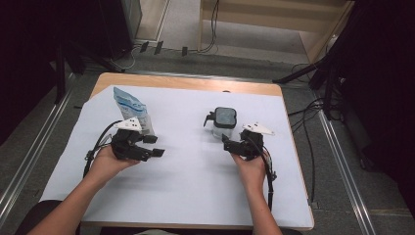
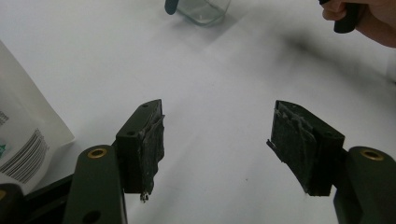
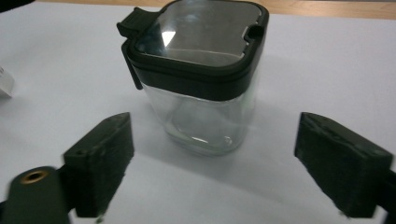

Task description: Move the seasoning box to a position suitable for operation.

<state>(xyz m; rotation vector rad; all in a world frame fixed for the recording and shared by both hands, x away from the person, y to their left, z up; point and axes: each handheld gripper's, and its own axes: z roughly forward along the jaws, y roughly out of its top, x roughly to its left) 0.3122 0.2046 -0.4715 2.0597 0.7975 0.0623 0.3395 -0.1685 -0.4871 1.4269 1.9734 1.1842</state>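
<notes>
Small clear glass jar with a dark, square-cornered hinged lid (image 3: pixel 198 79), upright on the white sheet covering the table (image 1: pixel 195 171), right of centre and toward the far half; lid down, its shiny inset panel catching the light, a small tab sticking out at one corner. Just short of it, on the person's side, the right gripper (image 3: pixel 229 168), jaws spread wide to either side of the jar's base and clear of the glass, nothing pressed between the pads; released, then, with the jar standing free a little beyond the tips. From above, same gripper (image 1: pixel 234 143) held in the right hand (image 1: pixel 252 169), nose toward the jar (image 1: pixel 224 122), grey three-cornered plate on top, black cable trailing back along the forearm. Well apart, on the left half of the sheet, the left gripper (image 1: pixel 154 146) in the left hand (image 1: pixel 105 164), jaws likewise parted with bare white sheet (image 2: pixel 215 93) between them, gripping nothing (image 2: pixel 217 149). Just beside and behind that gripper, a blue-and-white plastic refill pouch (image 1: pixel 131 110), standing upright; in the left gripper view its white printed face with a barcode (image 2: pixel 23 140) at the left edge. Light wooden tabletop edge (image 1: pixel 186 82) bare along the far side of the sheet.
</notes>
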